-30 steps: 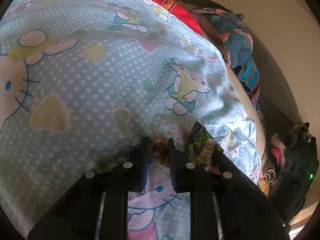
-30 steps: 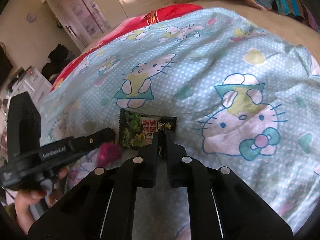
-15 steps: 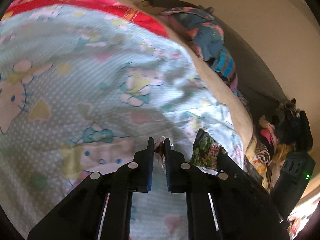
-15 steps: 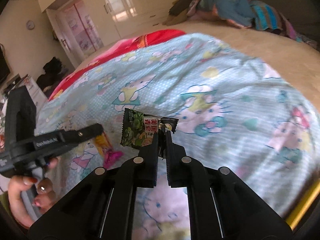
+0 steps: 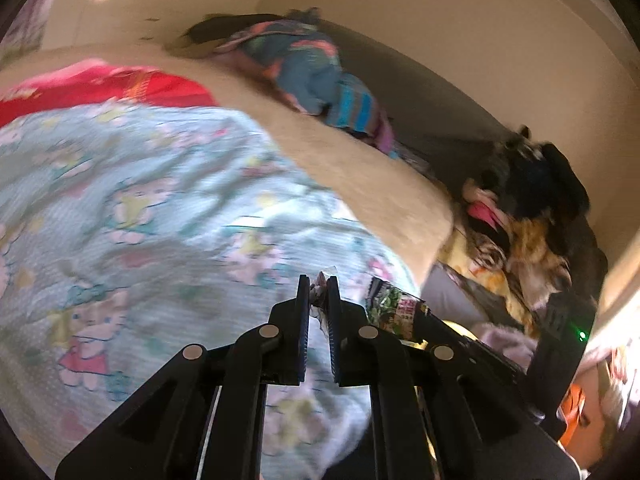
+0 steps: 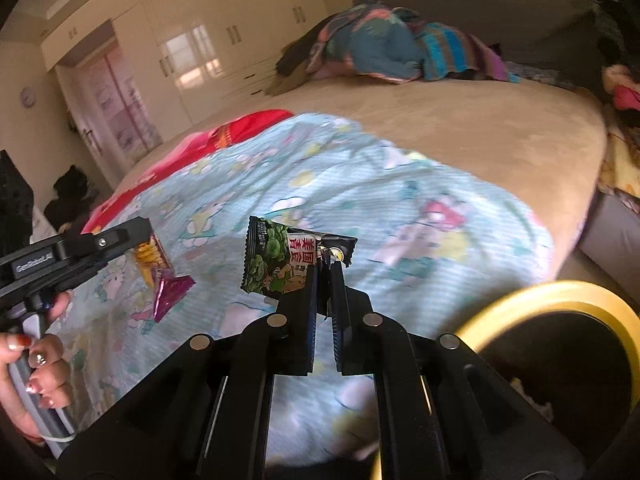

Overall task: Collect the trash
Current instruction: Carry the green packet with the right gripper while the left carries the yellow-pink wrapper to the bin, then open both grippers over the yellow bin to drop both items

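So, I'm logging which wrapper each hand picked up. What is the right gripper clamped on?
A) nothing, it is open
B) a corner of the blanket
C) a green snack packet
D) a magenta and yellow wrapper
C: the right gripper is shut on the green snack packet, lifted clear of the blanket.

Your right gripper (image 6: 325,268) is matt black plastic with dull metal pins, pinching a glossy green foil wrapper (image 6: 280,258). The quilt (image 6: 360,200) under it is soft printed cloth, the bin rim (image 6: 560,294) smooth yellow plastic, the wardrobe doors (image 6: 192,60) shiny lacquer.
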`<state>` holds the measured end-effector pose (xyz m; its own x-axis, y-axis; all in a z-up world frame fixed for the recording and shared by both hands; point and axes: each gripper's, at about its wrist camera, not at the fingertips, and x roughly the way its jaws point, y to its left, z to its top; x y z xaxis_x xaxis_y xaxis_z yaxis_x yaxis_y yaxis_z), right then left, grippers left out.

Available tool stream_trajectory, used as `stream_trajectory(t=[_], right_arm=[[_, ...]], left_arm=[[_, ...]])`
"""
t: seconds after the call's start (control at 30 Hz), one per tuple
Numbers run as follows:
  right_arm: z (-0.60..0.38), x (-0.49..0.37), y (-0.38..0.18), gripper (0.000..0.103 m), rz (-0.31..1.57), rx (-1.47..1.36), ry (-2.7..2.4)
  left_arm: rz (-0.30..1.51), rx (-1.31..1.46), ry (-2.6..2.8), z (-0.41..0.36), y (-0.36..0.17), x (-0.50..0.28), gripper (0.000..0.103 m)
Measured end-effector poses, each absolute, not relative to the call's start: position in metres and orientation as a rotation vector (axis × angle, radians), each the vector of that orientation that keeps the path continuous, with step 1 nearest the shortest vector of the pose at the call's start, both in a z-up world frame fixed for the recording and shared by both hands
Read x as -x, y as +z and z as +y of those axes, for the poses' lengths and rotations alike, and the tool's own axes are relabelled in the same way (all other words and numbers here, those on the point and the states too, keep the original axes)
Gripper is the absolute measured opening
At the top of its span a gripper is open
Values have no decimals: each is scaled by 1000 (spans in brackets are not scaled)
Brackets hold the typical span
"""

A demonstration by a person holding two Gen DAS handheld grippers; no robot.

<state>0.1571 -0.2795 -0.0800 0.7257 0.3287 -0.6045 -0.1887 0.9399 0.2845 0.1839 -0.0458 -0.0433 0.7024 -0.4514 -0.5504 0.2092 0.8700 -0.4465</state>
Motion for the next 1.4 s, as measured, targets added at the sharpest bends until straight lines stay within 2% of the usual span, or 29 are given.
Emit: stream_trajectory(t=[0.5, 0.9, 1.4], right_arm=[[-379, -111, -86, 4, 735, -290, 99], [-444, -93, -108, 4, 793, -369, -22], [-480, -87, -130, 4, 856, -433, -69]], left_arm=[[684, 188, -522, -135, -32, -150, 8], [699, 57, -618, -191, -43, -124, 8], [739, -50, -699, -241, -67, -105, 8]])
